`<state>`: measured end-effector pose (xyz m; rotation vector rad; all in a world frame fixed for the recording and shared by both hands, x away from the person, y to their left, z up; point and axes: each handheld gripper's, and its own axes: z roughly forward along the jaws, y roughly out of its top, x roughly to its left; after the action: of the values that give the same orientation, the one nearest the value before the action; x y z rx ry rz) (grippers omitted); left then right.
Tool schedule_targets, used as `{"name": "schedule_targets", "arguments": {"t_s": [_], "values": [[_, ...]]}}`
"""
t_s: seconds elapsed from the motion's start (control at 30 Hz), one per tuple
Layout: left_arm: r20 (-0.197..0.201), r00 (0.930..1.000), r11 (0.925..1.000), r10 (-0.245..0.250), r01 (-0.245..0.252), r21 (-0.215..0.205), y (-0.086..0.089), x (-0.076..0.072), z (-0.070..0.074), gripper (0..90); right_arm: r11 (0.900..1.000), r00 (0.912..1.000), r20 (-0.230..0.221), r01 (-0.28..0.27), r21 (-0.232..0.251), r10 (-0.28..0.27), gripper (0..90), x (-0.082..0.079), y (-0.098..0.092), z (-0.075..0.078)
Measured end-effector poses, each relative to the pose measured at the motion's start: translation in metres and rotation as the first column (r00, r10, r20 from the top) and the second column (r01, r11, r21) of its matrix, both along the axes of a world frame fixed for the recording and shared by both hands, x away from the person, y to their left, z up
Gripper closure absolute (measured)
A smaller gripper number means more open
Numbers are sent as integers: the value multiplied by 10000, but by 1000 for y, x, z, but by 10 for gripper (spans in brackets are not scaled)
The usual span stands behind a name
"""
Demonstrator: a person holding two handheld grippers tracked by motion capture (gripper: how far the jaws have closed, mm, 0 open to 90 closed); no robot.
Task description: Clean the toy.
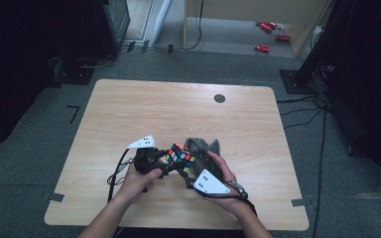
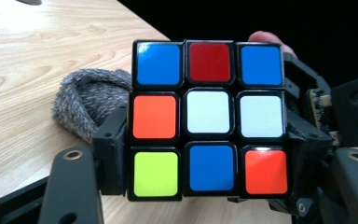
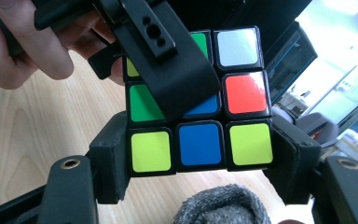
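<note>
Much of the room lies dark beyond the fingers, with grey carpet floor (image 1: 30, 148) all round and red cans (image 1: 263, 48) far past them. Under the fingers is a pale wooden tabletop (image 1: 178, 109), smooth and flat. A grey fuzzy cloth (image 1: 203, 145) lies crumpled just beyond the fingers, near the cube but, as far as I can tell, not touching it.

Between both pairs of fingers, lifted off the tabletop, sits the puzzle cube (image 1: 180, 156). It looks light, rigid and glossy, so its stickered faces may slip, and its layers can twist. Flat grips on opposite faces seem safest.

The left gripper (image 1: 171, 163) has its fingers (image 2: 112, 154) pinching two opposite faces. The right gripper (image 1: 189, 168) clamps its fingers (image 3: 109, 158) on the cube's bottom layer, crosswise to the left pair.
</note>
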<state>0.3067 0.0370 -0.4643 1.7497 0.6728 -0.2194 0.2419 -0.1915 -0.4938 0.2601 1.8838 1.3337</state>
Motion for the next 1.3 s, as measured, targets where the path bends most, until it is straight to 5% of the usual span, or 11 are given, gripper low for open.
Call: {"name": "schedule_targets", "arguments": {"t_s": [0.3,0.4,0.57,0.7,0.8,1.0,1.17,1.3], "values": [[1119,9932,9988,312,-268,-399,12,-1,9,212,9988,9959,-859,312,368,-280,340,5,-9,2],[1657,9850,9980,472,-394,-500,17,-2,12,202,9967,9914,-1226,541,606,-463,341,8,-16,4],[2665,9614,9973,678,-728,88,19,-4,11,190,9865,9766,-2095,792,1430,-480,341,14,-28,11],[3774,9241,9933,604,-931,690,14,-11,10,189,9669,9516,-3063,1016,2339,-259,341,17,-36,17],[4443,8946,9850,490,-1169,1267,8,-15,7,189,9452,9234,-3839,1232,3023,24,341,17,-40,24],[5496,8331,9618,623,-1973,1899,-1,-20,-2,189,9272,8722,-4869,1426,3463,477,341,17,-38,33],[6293,7769,9551,192,-2003,2182,-9,-26,-7,190,9191,8466,-5271,1471,3655,741,341,16,-34,34],[6649,7469,9506,-75,-2010,2365,-15,-29,-11,189,9161,8313,-5482,1449,3738,922,341,13,-29,35]]}}
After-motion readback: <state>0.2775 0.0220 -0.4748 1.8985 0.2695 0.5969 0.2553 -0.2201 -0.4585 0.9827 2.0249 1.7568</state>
